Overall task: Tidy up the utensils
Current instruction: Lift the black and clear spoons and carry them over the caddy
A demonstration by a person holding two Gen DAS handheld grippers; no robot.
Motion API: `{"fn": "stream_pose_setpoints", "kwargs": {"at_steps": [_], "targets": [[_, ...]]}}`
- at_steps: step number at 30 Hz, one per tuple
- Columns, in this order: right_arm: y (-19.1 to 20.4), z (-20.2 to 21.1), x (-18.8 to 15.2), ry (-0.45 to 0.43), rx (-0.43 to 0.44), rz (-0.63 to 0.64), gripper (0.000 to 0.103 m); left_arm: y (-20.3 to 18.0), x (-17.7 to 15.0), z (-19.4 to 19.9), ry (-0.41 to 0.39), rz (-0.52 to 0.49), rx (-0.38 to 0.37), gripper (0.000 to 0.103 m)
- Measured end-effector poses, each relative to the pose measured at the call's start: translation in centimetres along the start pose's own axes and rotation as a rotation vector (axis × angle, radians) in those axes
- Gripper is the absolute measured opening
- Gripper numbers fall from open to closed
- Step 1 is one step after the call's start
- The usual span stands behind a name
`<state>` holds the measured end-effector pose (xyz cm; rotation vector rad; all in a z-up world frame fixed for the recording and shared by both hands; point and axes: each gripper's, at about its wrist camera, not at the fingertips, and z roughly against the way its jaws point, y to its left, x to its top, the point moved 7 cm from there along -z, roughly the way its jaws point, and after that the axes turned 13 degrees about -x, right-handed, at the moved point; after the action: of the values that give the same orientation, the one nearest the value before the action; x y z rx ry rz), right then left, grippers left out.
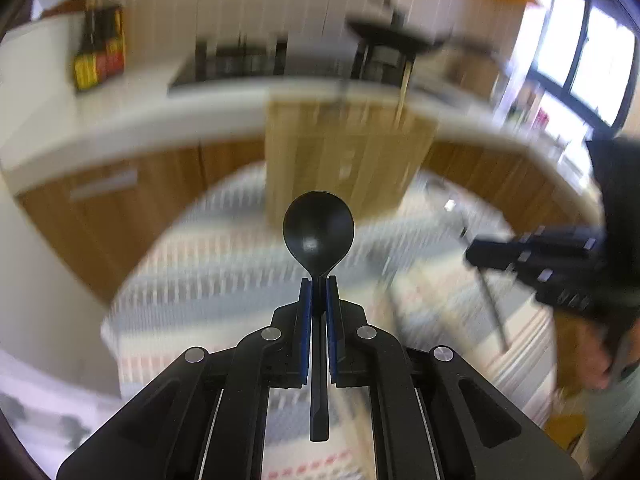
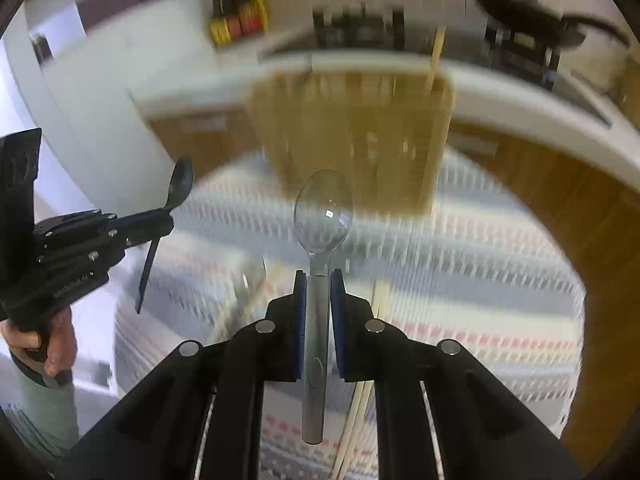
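Note:
My left gripper [image 1: 319,280] is shut on a black plastic spoon [image 1: 319,228], bowl pointing forward, held above a striped cloth. It also shows in the right wrist view [image 2: 170,216] at the left, with the black spoon [image 2: 180,182]. My right gripper [image 2: 319,276] is shut on a clear plastic spoon [image 2: 323,210], bowl forward. In the left wrist view it [image 1: 476,254] is blurred at the right. A wooden utensil holder [image 1: 344,160] stands ahead on the cloth, also in the right wrist view [image 2: 352,136]. Both views are motion-blurred.
A striped cloth [image 1: 224,264] covers the table. Wooden chopsticks [image 2: 360,404] lie on it under my right gripper. Behind are a white counter [image 1: 132,116], sauce bottles [image 1: 100,56], a stove with a pan [image 2: 532,12], and wooden cabinets [image 1: 100,216].

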<state>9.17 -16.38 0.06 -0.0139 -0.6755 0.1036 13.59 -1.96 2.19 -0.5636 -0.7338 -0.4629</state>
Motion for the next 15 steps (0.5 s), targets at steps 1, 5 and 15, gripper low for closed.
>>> {"fn": "stream_pose_setpoints", "kwargs": {"at_steps": [1,5,15], "targets": [[-0.3,1.2,1.3,-0.052,0.007,-0.01,0.01,-0.5,1.2,0.7,-0.04,-0.002,-0.014,0.005],[-0.7,4.0,5.8,-0.203,0.04,-0.055,0.01,-1.4,6.7,2.8,-0.2,-0.025,-0.047,0.005],[-4.1,6.2,15.5,-0.53,-0.022,-0.172,0.01,-2.0,15.1,2.5,-0.486,-0.074,-0.088,0.005]]}}
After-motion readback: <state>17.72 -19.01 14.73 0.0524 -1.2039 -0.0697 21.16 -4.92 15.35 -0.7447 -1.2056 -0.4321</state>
